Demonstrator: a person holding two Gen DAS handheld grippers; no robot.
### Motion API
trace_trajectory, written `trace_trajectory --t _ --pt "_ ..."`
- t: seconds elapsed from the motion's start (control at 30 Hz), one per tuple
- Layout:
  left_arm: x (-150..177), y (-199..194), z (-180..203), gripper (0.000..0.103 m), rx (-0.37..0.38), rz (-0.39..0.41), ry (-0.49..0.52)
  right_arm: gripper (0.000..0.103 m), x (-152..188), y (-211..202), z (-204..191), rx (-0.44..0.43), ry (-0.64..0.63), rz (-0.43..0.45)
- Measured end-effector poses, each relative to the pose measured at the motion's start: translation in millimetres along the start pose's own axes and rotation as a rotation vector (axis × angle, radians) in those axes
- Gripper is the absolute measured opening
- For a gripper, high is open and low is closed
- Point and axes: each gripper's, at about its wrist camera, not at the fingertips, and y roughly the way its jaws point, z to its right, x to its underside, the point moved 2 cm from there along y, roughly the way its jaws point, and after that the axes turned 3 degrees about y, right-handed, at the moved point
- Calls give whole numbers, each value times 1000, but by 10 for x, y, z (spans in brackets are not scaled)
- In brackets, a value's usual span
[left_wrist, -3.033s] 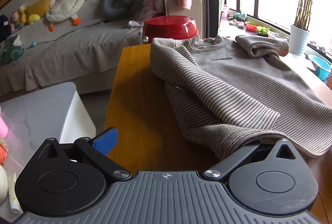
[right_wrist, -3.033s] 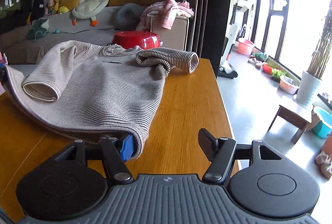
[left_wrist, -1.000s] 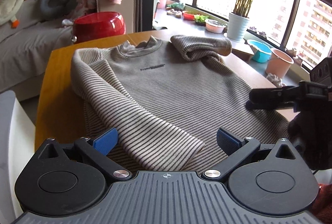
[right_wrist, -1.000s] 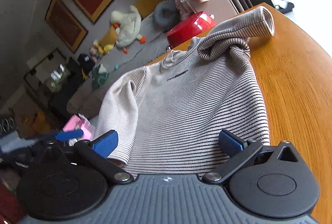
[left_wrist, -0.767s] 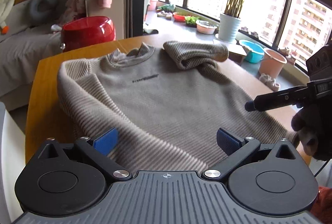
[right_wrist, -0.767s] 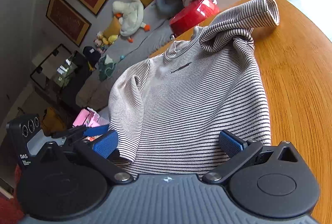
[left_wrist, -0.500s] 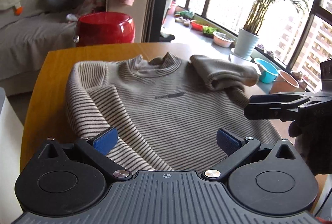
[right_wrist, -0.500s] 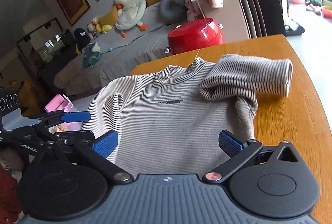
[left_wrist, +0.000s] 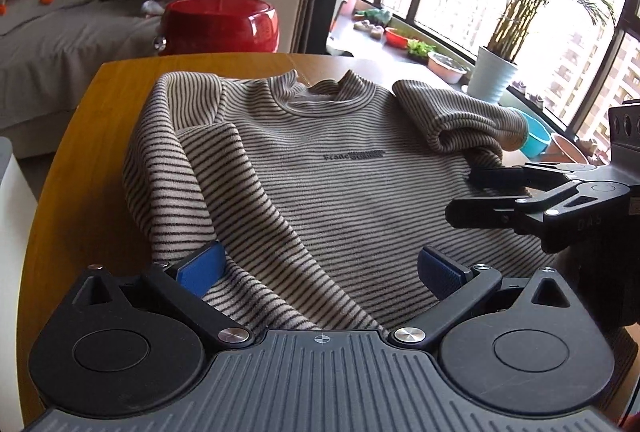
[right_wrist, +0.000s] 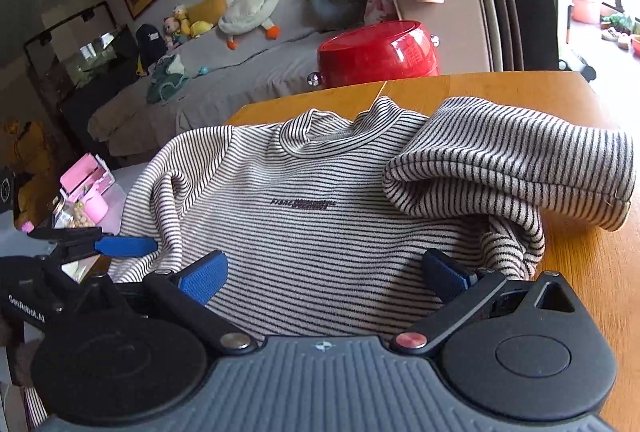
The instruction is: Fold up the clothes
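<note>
On the wooden surface (left_wrist: 92,119) I see the striped sweater (left_wrist: 320,191) lying front-up, one sleeve folded across its left side. My left gripper (left_wrist: 320,266) hangs released over the hem; my right gripper (right_wrist: 326,270) is likewise spread wide, beside the bunched right sleeve (right_wrist: 508,167).

Left gripper (left_wrist: 320,266): jaws spread wide, blue pads (left_wrist: 199,269) well apart, nothing clamped between them, pointing forward and low. Right gripper (right_wrist: 324,274): jaws likewise spread wide, nothing pinched, level with the left one. Each shows at the edge of the other's wrist view, fingers parted, angled inward.
</note>
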Motion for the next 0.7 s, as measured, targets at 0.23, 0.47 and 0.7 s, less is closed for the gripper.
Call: trace_trajectory --t 0.23,0.47,0.7 --pt "87 -154 134 103 70 -10 43 103 119 -136 -65 61 -148 -57" --pt "-102 -360 -201 103 -140 109 -11 103 161 -64 -209 144 -264 -103" --pt "-403 -75 -586 76 -113 46 -139 103 171 -86 -195 137 -250 -91"
